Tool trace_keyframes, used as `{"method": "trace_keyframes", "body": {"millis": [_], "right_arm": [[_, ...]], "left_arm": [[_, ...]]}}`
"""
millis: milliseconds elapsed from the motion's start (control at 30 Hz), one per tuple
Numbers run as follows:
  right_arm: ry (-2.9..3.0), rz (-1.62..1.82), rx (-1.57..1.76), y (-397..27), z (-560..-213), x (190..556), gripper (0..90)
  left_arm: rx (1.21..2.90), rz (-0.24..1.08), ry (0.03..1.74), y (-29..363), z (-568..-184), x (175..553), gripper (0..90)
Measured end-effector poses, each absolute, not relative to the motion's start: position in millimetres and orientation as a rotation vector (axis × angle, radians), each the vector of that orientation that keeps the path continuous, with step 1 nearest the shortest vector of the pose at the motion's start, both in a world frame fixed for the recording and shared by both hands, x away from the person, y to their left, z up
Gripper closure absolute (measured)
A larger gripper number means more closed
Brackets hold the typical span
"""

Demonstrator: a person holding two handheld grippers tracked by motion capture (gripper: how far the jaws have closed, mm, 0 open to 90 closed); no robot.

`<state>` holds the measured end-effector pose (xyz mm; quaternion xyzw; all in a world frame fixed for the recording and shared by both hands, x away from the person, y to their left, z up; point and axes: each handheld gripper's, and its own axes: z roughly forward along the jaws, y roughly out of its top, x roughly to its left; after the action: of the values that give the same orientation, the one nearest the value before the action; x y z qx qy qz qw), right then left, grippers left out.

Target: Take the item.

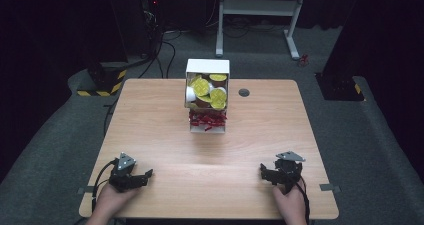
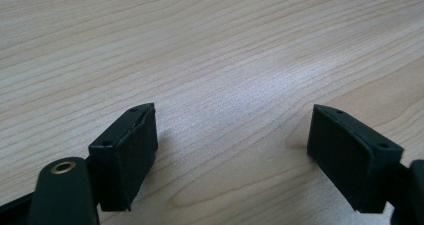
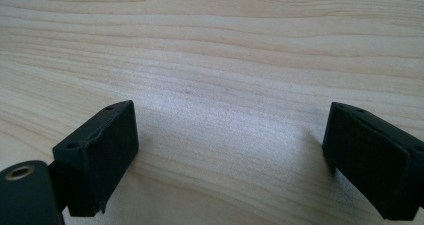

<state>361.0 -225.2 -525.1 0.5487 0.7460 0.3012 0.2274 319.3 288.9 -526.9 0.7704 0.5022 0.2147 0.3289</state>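
Observation:
My left gripper (image 1: 145, 177) rests low on the wooden table (image 1: 165, 135) near its front left corner, held by a hand. Its black jaws stand wide apart in the left gripper view (image 2: 232, 135), with only bare wood between them. My right gripper (image 1: 265, 172) sits near the front right corner, in the other hand. Its jaws are also spread wide over bare wood in the right gripper view (image 3: 230, 150). A white box (image 1: 207, 92) stands at the far middle of the table, holding several yellow-lidded cups (image 1: 218, 98) above and red sticks (image 1: 207, 120) below.
A small dark round grommet (image 1: 244, 92) is set in the tabletop right of the box. Beyond the table, a white frame stand (image 1: 260, 10) and cables lie on the grey floor. Yellow-black striped bases (image 1: 102, 82) sit at the far left.

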Motion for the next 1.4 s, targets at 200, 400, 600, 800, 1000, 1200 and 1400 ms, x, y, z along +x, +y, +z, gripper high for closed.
{"method": "trace_keyframes", "body": {"millis": [200, 400, 600, 800, 1000, 1200, 1400], "right_arm": [[2.07, 0.835, 1.497, -231, -525, 357, 7.6], [2.086, 0.838, 1.485, -233, -525, 356, 7.6], [2.086, 0.839, 1.478, -234, -525, 355, 7.6], [2.087, 0.841, 1.48, -234, -525, 354, 7.6], [2.087, 0.842, 1.482, -234, -525, 354, 7.6], [2.087, 0.841, 1.481, -234, -525, 354, 7.6], [2.091, 0.843, 1.48, -234, -525, 353, 7.7]], "left_arm": [[2.024, 0.562, 1.313, 289, -526, 320, 20.4], [2.028, 0.562, 1.31, 289, -526, 320, 20.4], [2.028, 0.565, 1.304, 290, -526, 323, 20.5], [2.038, 0.561, 1.31, 290, -525, 324, 21.1], [2.054, 0.545, 1.308, 291, -523, 327, 25.9], [2.057, 0.512, 1.319, 291, -520, 330, 29.5], [2.037, 0.529, 1.31, 289, -516, 329, 30.3]]}}
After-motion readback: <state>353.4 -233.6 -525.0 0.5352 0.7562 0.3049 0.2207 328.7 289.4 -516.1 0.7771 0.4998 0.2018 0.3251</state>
